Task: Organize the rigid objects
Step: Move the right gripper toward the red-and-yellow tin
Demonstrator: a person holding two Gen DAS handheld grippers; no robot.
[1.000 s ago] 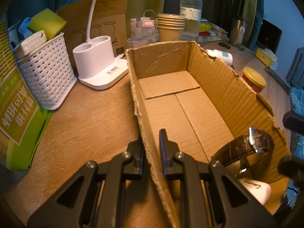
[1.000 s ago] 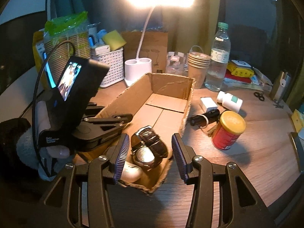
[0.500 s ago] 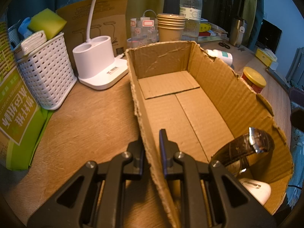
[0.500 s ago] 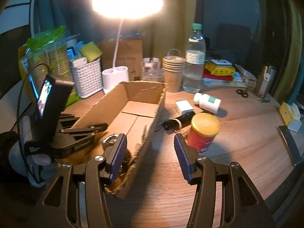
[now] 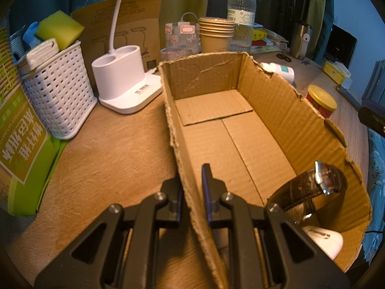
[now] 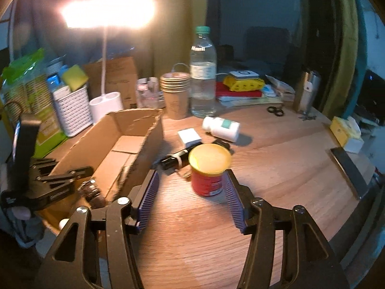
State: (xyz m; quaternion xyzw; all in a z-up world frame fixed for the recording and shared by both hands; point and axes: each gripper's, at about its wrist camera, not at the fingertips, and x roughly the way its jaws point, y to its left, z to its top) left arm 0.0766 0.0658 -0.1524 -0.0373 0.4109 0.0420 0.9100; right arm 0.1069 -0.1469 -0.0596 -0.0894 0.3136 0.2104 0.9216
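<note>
Left hand-held gripper [image 5: 192, 187] pinches the cardboard box [image 5: 264, 101] wall; right hand-held gripper [image 6: 192, 197] is opening around nothing.

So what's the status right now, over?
Left hand-held gripper shut on cardboard box wall. Right hand-held gripper opening, nothing gripped, red jar just ahead. Watch in box. Path clear.

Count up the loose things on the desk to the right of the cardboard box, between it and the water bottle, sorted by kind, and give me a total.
Red can with yellow lid: 1
White pill bottle, lying on its side: 1
Small white box: 1
Black flashlight: 1
Total: 4
</note>
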